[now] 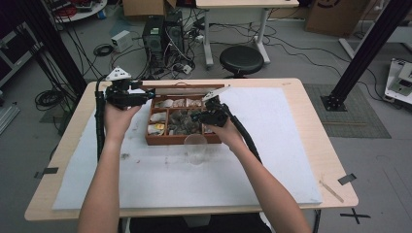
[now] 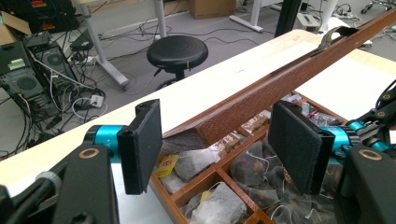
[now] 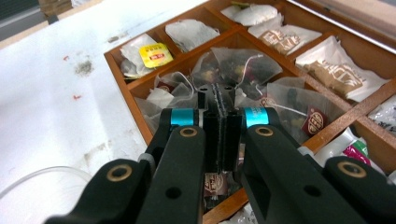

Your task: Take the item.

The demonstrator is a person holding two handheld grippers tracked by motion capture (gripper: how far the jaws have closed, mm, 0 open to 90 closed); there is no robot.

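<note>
We see a wooden tea box (image 1: 160, 140) on the white-covered worktop (image 1: 272, 160), its hinged lid (image 2: 280, 79) raised. Our left tongs (image 2: 215, 144) stand wide, the lid's corner between the pads (image 2: 147, 140) without touching them. Our right tongs (image 3: 218, 116) are pressed together over the middle compartment's tea bags (image 3: 243, 65); whether they pinch one we cannot tell. A clear cup (image 1: 196, 145) stands just before the box.

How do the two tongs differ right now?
The left tongs stand wide open, with the box lid between the pads; the right tongs are shut, pads together. The left tongs sit at the lid's edge; the right tongs hover over the tea bags in the wooden box. Both have black pads and blue collars.
</note>
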